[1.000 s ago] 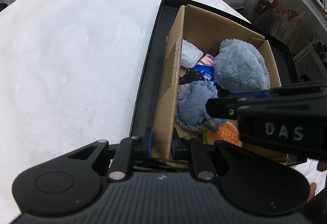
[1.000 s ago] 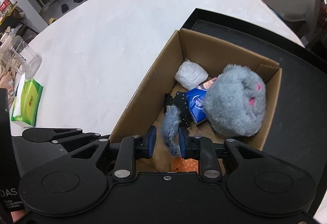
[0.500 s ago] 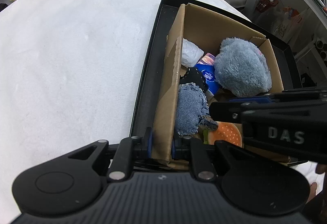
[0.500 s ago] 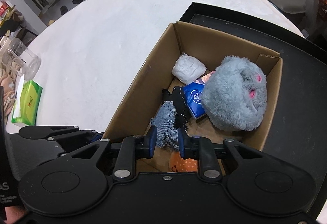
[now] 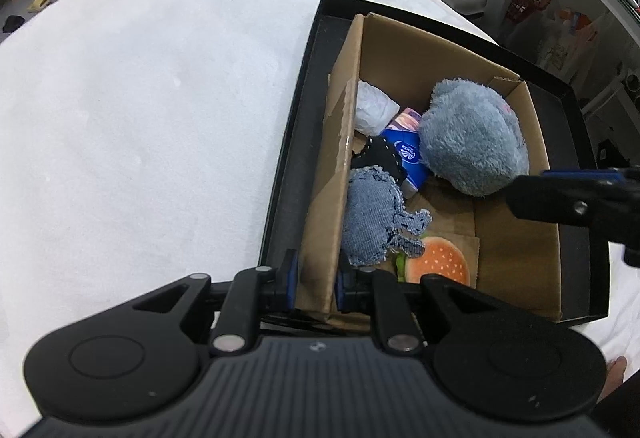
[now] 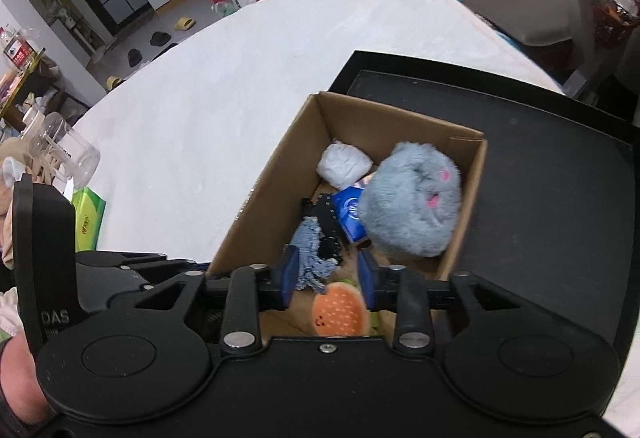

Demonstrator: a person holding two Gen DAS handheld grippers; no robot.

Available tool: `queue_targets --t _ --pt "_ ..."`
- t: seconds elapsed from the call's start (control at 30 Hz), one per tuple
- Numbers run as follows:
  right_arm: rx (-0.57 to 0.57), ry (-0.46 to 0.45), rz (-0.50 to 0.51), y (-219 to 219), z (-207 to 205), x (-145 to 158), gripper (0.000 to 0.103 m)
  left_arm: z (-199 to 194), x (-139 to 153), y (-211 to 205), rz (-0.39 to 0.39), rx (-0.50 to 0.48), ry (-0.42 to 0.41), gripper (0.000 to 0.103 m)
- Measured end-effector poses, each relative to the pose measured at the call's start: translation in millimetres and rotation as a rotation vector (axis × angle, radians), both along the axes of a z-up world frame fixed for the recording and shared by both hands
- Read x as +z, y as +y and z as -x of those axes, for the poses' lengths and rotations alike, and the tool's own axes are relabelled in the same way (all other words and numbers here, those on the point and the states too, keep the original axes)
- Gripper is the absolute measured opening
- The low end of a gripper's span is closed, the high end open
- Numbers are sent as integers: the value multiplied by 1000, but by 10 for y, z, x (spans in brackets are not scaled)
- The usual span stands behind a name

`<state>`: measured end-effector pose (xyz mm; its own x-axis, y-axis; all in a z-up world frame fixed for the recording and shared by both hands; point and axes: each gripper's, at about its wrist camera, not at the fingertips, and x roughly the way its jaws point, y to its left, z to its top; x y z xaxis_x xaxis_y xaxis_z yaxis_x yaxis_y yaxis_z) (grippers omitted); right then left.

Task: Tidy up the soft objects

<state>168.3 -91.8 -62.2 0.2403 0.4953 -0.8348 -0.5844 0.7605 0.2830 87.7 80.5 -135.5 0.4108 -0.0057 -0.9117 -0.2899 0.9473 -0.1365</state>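
White bed [image 5: 140,110]: bare on top apart from black tray [image 5: 294,142] at its right edge. Cardboard box [image 5: 420,50] inside tray, against tray's left wall. In box, big to small: grey plush [image 5: 472,134] at far right corner, denim toy [image 5: 370,222] flat on box floor by left wall, burger plush [image 5: 442,262] at near end, white wad [image 5: 374,106] at far left corner, blue tissue pack [image 5: 410,158] mid-box, black fabric bit [image 5: 378,154] beside it.

Left gripper [image 5: 316,274]: narrow, clamped on box's left wall near the near corner. Right gripper [image 6: 328,282]: opening, above box; denim toy below, nothing pinched.

Step in hand, by the look: release of denim toy into box. To do well: hold box firm w/ left, open right fully, lift straight up so frayed edge doesn't snag on pad.

Writing: "DAS" on left gripper body, seen from right cam. Tissue pack logo not legible.
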Motion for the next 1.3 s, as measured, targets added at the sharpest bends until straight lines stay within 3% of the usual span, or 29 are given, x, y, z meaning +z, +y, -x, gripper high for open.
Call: queue_targets --t 0.2,0.33,0.47,0.6,0.7,0.83,1.07,1.3 --pt "-37 -9 -23 -217 -3 18 50 1 85 -75 -42 -7 -4 20" --pt "-77 -32 -32 -406 6 56 66 -25 103 -99 -55 -4 18 23" --pt "-108 -32 -48 -598 -3 76 78 -48 169 -138 -86 6 22 53" --pt "-137 -22 -67 -778 -20 59 82 -72 255 -195 -108 16 13 72" --pt "-159 -19 -69 -900 -14 32 84 -91 302 -259 -108 5 14 79" --pt "-189 -18 -75 -1070 9 16 96 -92 398 -385 -130 -11 0 84" --pt "-257 -41 -82 -1353 70 34 103 -74 581 -572 -162 -32 -29 94" --pt "-315 -87 -116 -1576 201 79 103 -8 745 -703 -164 -40 -65 103"
